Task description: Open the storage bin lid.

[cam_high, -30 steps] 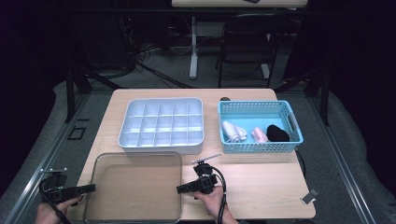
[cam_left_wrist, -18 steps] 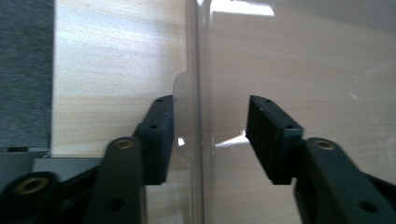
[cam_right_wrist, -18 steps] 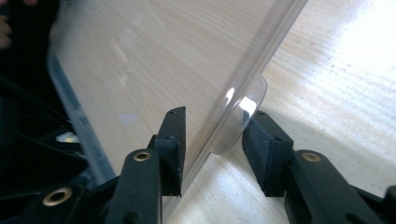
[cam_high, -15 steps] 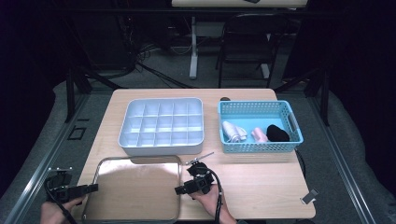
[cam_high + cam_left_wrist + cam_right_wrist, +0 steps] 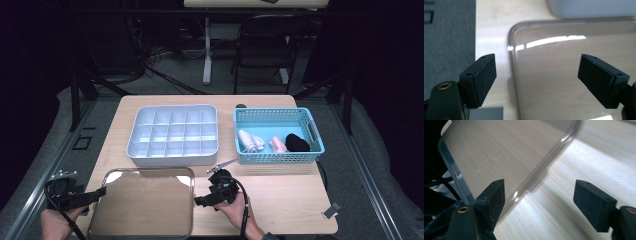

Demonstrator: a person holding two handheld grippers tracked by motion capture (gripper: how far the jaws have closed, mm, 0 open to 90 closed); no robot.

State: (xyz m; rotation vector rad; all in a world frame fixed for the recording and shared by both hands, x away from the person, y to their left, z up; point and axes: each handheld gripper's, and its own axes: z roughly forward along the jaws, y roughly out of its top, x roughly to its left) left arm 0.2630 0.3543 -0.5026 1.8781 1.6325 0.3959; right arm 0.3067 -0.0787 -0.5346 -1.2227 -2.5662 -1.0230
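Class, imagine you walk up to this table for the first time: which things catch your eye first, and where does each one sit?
Nearest the person, a clear lid lies flat on the wooden table, with the left tool and right tool at its two sides, jaws open and just widened, not gripping it. Behind it sits a pale divided organiser box. To the right of that box stands a blue basket holding rolled socks.

Clear lid [image 5: 142,205]; grey-white divided tray [image 5: 172,135]; turquoise basket [image 5: 277,157]; light wood table [image 5: 285,200].
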